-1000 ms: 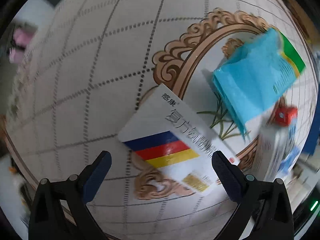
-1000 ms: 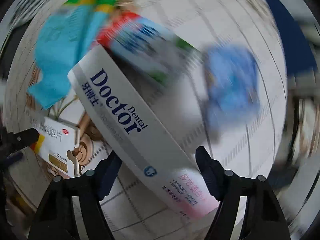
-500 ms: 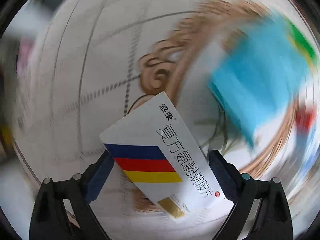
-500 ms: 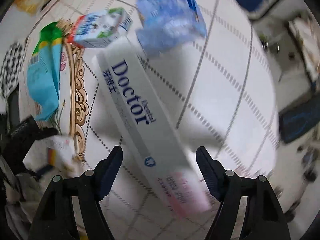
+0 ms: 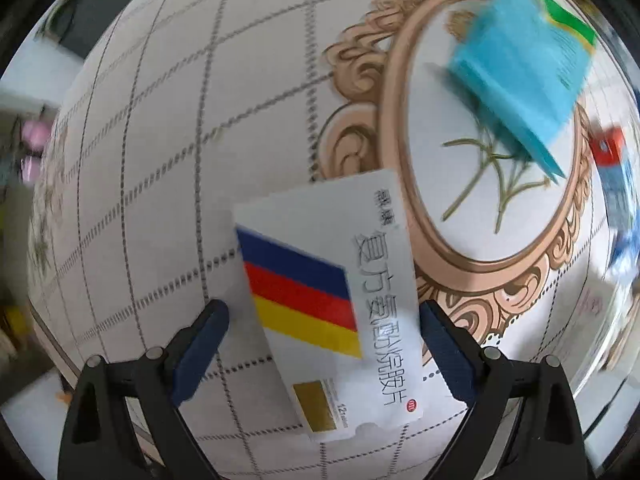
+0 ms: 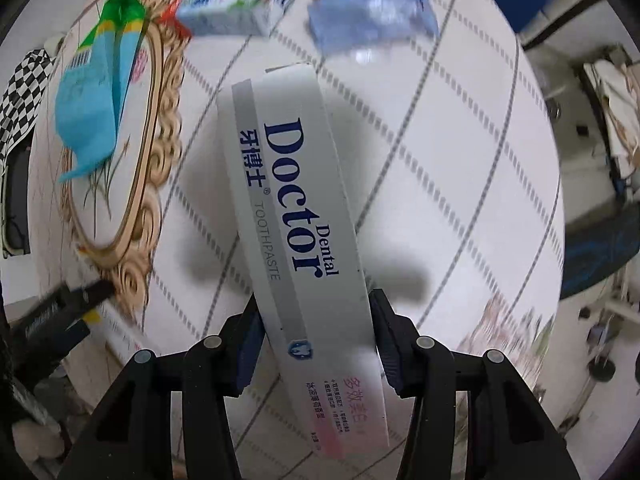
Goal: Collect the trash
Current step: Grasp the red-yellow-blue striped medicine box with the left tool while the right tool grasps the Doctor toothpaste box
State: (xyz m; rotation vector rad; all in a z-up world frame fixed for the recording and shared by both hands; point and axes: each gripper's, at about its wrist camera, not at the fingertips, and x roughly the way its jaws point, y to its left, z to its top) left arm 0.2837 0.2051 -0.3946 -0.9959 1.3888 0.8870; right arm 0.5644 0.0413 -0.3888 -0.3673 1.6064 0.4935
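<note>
Right gripper (image 6: 316, 336): closing, pads on the long white toothpaste carton (image 6: 296, 216).
Left gripper (image 5: 324, 344): jaws apart, straddling the flat white medicine box (image 5: 336, 292).
Left: blue pouch (image 5: 516, 64), seemingly a milk carton (image 6: 236, 4), uncollected on the table.

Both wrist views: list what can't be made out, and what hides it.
- Blue packet, right wrist view: print lost to motion blur.
- Toothpaste box, right wrist view: small print too blurred; right gripper closing on it.
- Medicine box, left wrist view: left gripper straddles it; contact with pads unclear.
- Red-capped carton, left wrist view: blurred at the edge.
</note>
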